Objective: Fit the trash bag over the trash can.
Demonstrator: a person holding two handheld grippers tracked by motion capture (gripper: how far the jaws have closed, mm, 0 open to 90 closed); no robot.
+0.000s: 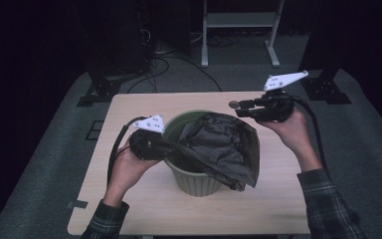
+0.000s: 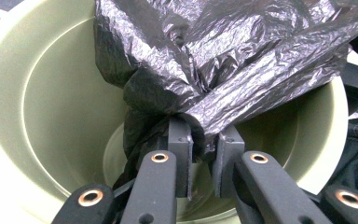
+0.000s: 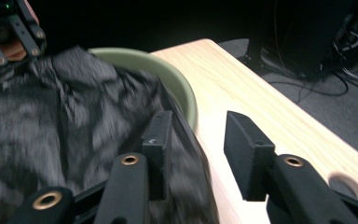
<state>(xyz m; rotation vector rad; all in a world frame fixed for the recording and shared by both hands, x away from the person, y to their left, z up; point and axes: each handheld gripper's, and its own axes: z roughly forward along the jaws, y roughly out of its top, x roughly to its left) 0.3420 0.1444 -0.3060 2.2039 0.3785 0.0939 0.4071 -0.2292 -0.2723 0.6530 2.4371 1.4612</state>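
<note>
The left tongs (image 2: 203, 154) are clenched on the black bag (image 1: 219, 144) inside the green bin (image 1: 191, 181), while the right tongs (image 1: 235, 107), released, hover just beyond its far rim.

Black crinkled bag (image 1: 219, 144), pale green bin (image 1: 191, 181), plaid sleeves (image 1: 328, 199)

A bucket (image 1: 195, 177) stood at the centre of the bench (image 1: 258, 211). A bag (image 1: 219, 144) lay draped over its rim toward three o'clock. The left tool (image 1: 171, 145) sat at nine o'clock of the bucket, the right tool (image 1: 238, 105) at one o'clock.
</note>
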